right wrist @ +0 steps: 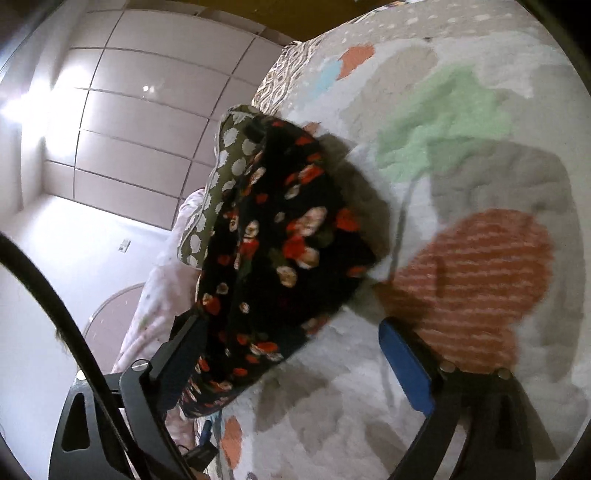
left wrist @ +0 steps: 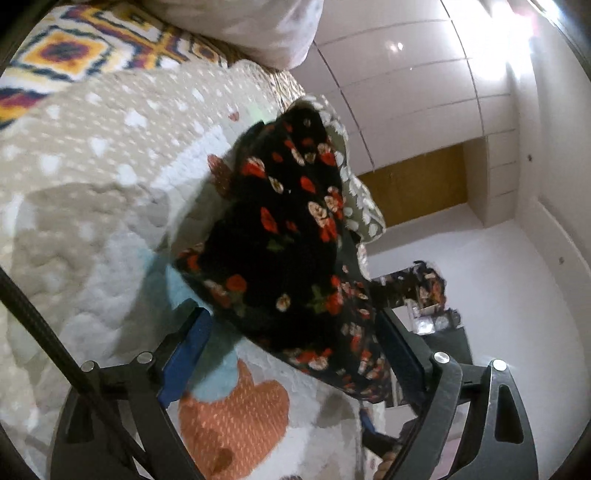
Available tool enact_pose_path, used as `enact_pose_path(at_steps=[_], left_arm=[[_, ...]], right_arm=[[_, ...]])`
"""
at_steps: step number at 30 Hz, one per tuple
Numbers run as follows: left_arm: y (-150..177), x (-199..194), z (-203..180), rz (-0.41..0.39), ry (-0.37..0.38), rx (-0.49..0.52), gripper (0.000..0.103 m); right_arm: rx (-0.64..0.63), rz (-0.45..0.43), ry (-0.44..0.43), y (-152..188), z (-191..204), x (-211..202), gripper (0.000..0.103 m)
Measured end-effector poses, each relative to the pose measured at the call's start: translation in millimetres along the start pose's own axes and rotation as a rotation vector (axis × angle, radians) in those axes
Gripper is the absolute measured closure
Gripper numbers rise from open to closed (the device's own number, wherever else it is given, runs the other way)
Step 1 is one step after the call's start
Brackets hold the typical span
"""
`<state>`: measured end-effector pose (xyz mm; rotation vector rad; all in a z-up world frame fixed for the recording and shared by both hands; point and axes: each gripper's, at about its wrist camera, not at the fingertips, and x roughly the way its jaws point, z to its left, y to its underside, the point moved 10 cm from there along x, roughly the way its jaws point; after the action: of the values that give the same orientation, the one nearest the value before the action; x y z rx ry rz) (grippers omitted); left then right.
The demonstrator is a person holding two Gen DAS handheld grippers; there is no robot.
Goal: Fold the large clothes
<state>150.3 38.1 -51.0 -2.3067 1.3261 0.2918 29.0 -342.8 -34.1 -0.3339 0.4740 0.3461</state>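
Observation:
A black garment with red and cream flowers (left wrist: 280, 236) lies bunched at the edge of the quilted bed; it also shows in the right wrist view (right wrist: 280, 258). My left gripper (left wrist: 291, 332) has its blue-padded fingers (left wrist: 192, 350) wide apart on either side of the cloth, which drapes over the right finger. My right gripper (right wrist: 295, 354) is also open, its left finger under the garment's edge and its blue right pad (right wrist: 406, 369) apart over the quilt. Neither pinches the cloth.
The bed quilt (left wrist: 92, 192) is beige and white with orange, green and blue patches (right wrist: 476, 280). An olive cloth with white dots (right wrist: 225, 162) lies under the garment. A patterned blanket (left wrist: 70, 48) and pillow (left wrist: 251, 26) lie behind. Wardrobe panels (right wrist: 140, 122) stand beyond the bed edge.

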Motion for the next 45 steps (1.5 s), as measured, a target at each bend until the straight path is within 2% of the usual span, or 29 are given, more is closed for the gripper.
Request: enact_pose_path(at_steps=[3, 10, 14, 16, 17, 18, 19, 21, 24, 30, 33, 37, 40, 42, 43, 45], left_arm=[[-9, 16, -6, 0.005, -0.022, 0.017, 0.013], [-34, 48, -8, 0.024, -0.052, 0.004, 0.012], [-41, 60, -1, 0.016, -0.107, -0.038, 0.011], [-42, 66, 1, 0.016, -0.162, -0.057, 0.012], [-42, 68, 1, 0.033, -0.193, -0.054, 0.027], [-41, 70, 3, 0.062, -0.241, -0.045, 0.041], [-41, 72, 3, 0.088, -0.241, -0.047, 0.057], [-39, 67, 0, 0.095, -0.255, -0.045, 0.063], [-33, 55, -10, 0.084, -0.287, -0.026, 0.067], [-14, 26, -24, 0.085, -0.297, -0.019, 0.068], [10, 5, -26, 0.095, -0.298, -0.004, 0.068], [42, -21, -18, 0.110, -0.320, 0.015, 0.067], [60, -37, -4, 0.112, -0.343, 0.007, 0.062], [66, -45, 3, 0.110, -0.365, 0.004, 0.057], [66, -48, 3, 0.109, -0.358, 0.002, 0.056], [66, -63, 1, 0.099, -0.339, -0.001, 0.054]], right_arm=[[-0.012, 0.009, -0.012, -3, 11, 21, 0.003], [0.022, -0.038, -0.022, -22, 21, 42, 0.000], [-0.045, -0.045, 0.051, -24, 23, 56, 0.000], [-0.131, -0.046, 0.130, -20, 28, 64, 0.001], [-0.167, -0.048, 0.169, -19, 28, 66, 0.006], [-0.209, -0.052, 0.229, -17, 28, 67, 0.030], [-0.245, -0.050, 0.286, -17, 26, 67, 0.054], [-0.209, -0.007, 0.248, -17, 22, 64, 0.068], [-0.152, 0.033, 0.191, -18, 21, 51, 0.075], [-0.145, 0.054, 0.166, -5, 29, 21, 0.077], [-0.128, 0.069, 0.127, 6, 30, 3, 0.077], [-0.159, 0.096, 0.130, 29, 24, -24, 0.077], [-0.174, 0.117, 0.135, 49, 13, -43, 0.076], [-0.190, 0.135, 0.147, 60, 4, -51, 0.072], [-0.198, 0.141, 0.164, 62, -1, -51, 0.063], [-0.171, 0.139, 0.175, 60, -10, -54, 0.058]])
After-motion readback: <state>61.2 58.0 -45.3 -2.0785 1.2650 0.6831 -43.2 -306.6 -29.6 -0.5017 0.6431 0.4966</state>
